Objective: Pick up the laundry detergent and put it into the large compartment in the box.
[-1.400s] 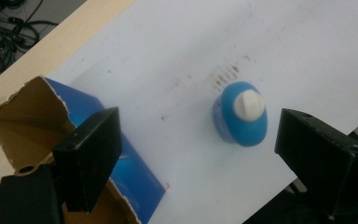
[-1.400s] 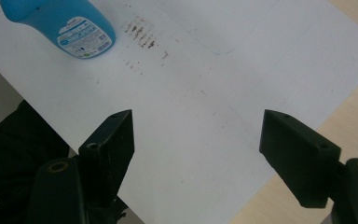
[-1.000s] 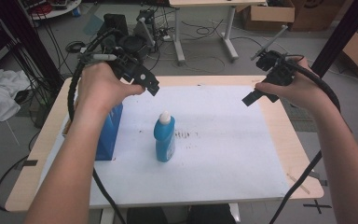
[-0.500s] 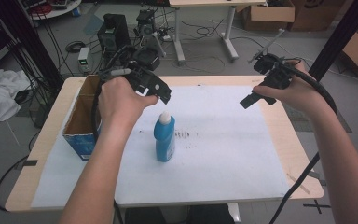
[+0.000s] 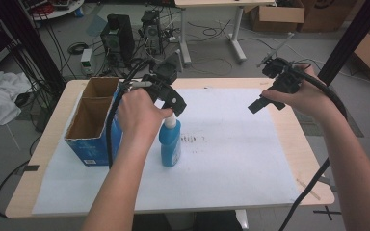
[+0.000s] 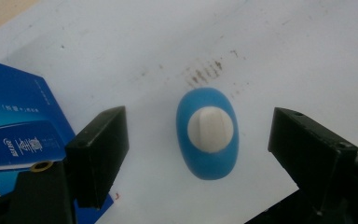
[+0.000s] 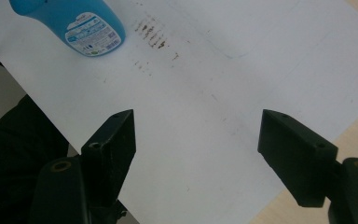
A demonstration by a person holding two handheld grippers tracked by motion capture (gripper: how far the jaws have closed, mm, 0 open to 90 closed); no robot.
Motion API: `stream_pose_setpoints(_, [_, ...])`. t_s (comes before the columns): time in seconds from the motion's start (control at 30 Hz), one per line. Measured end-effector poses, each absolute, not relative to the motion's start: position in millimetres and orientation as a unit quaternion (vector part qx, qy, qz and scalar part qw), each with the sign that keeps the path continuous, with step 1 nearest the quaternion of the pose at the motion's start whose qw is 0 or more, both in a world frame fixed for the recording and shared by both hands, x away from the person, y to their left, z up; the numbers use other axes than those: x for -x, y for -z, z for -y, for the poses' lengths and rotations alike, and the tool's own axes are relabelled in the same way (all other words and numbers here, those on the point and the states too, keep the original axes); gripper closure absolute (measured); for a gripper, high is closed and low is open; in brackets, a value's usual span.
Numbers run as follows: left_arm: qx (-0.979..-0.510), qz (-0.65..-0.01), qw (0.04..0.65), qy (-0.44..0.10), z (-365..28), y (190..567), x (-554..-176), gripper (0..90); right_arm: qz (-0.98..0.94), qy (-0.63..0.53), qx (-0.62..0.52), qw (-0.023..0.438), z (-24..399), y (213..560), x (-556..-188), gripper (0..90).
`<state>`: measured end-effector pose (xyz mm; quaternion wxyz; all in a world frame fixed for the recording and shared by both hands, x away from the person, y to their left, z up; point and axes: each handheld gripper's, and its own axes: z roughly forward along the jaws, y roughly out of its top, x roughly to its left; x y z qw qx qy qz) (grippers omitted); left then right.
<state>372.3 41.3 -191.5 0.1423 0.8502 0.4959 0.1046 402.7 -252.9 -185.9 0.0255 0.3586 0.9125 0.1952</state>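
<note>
Left tongs [image 5: 176, 109] are hanging directly over the blue bottle [image 5: 170, 143], jaws standing wide apart and having just been opening a little further, with nothing pressed between them. Seen along the left tongs [image 6: 198, 154], the bottle [image 6: 208, 133] is standing upright straight below, its white cap [image 6: 210, 129] sitting in the gap between the two jaws without either one touching it. Just beside those tongs, on the person's left, a blue cardboard box [image 5: 94, 126] is resting open-topped on the white sheet [image 5: 231, 159] that is covering the bench [image 5: 296, 139]. Right tongs [image 5: 265, 102] are hovering well apart from the bottle, over the far right part of the sheet, and their jaws are also gaping with nothing held. Looking along the right tongs [image 7: 196, 140], the bottle [image 7: 81, 23] is showing far off beyond the jaws, near some brown smudges [image 7: 151, 30] on the sheet.
</note>
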Motion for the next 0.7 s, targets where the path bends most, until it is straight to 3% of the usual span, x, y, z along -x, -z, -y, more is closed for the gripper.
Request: stream_pose_setpoints(0.7, [-0.853,-0.502,0.105,-0.097,-25.6,225.3,-373.3,21.3,-0.914,-0.194,-0.355,0.027,251.4,188.2,-401.4,28.2])
